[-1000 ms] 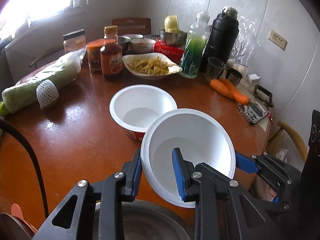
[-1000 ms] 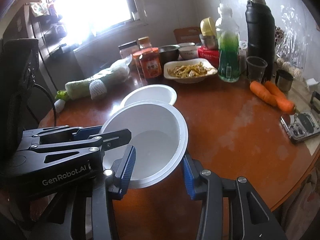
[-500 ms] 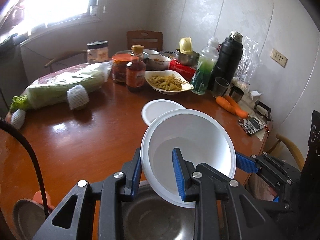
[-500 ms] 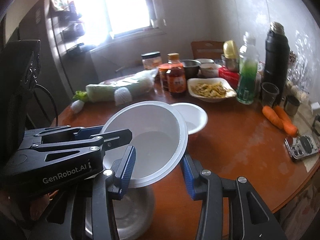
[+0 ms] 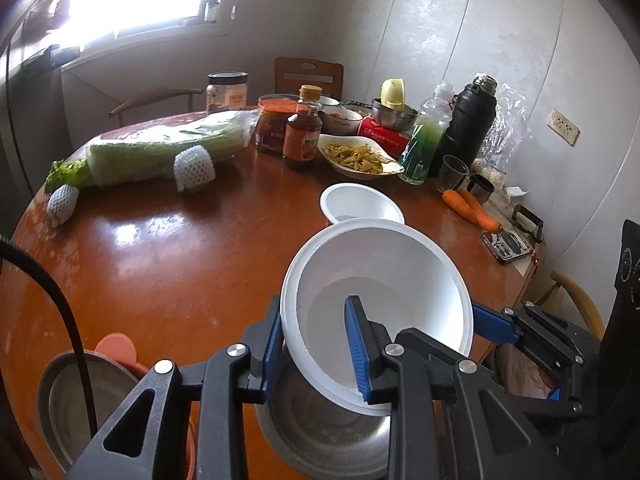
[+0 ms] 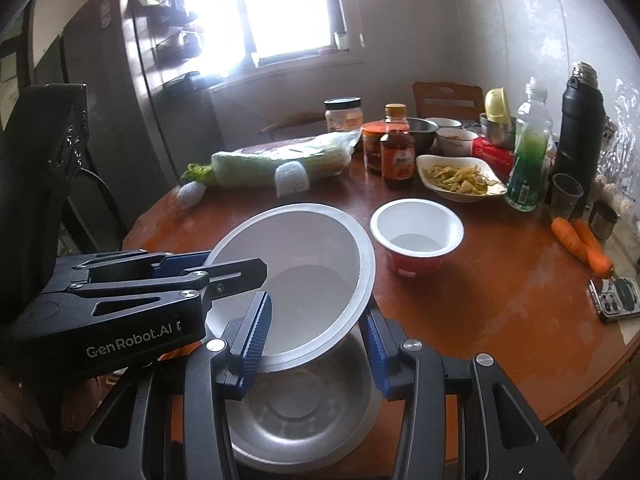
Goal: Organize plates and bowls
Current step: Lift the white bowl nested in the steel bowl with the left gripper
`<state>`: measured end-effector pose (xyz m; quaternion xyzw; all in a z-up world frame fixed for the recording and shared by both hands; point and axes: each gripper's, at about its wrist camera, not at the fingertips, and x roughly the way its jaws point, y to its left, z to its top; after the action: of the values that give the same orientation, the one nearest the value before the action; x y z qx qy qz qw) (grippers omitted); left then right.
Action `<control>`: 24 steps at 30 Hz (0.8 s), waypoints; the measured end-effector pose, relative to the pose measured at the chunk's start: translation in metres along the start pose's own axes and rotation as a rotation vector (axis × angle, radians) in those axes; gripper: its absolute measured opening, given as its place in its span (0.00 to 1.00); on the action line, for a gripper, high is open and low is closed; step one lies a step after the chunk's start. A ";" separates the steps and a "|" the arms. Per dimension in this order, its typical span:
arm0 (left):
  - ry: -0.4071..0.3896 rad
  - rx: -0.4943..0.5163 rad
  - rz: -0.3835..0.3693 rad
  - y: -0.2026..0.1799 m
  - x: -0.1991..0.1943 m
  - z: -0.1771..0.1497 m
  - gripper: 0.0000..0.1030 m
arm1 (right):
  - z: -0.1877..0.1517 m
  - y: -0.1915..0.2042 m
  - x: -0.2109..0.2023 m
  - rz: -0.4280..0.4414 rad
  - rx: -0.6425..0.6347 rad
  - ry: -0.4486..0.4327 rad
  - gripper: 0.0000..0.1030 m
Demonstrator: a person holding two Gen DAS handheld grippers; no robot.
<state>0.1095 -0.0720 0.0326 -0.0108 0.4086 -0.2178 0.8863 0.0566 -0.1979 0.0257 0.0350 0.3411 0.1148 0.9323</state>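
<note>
Two grippers: both grip one large white bowl (image 5: 384,300), held tilted in the air.
Left gripper (image 5: 316,354): jaws closed on the bowl's near rim, one finger outside, one inside.
Right gripper (image 6: 316,344): jaws straddle the bowl's wall at its rim, one finger inside, one outside; they look clamped on it.
Below the bowl: steel basin (image 6: 304,412) on the brown surface (image 5: 168,264).
Second bowl: small white bowl with red outside (image 6: 416,232), standing apart farther back.
Near left: another steel dish (image 5: 64,392) on something orange.
Far edge: wrapped cabbage (image 5: 160,152), sauce bottle (image 5: 302,136), carrots (image 6: 580,244).
</note>
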 end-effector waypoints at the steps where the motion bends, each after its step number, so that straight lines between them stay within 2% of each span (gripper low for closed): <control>1: 0.005 -0.002 -0.001 0.001 -0.001 -0.003 0.29 | -0.002 0.002 -0.001 0.006 -0.007 0.002 0.46; 12: 0.038 -0.011 0.012 0.002 -0.005 -0.030 0.29 | -0.023 0.013 -0.005 0.030 -0.039 0.063 0.46; 24: 0.063 0.004 0.054 -0.006 0.001 -0.042 0.29 | -0.037 0.011 -0.004 0.041 -0.047 0.099 0.46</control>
<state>0.0773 -0.0714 0.0050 0.0089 0.4360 -0.1951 0.8785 0.0279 -0.1888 0.0013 0.0145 0.3831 0.1434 0.9124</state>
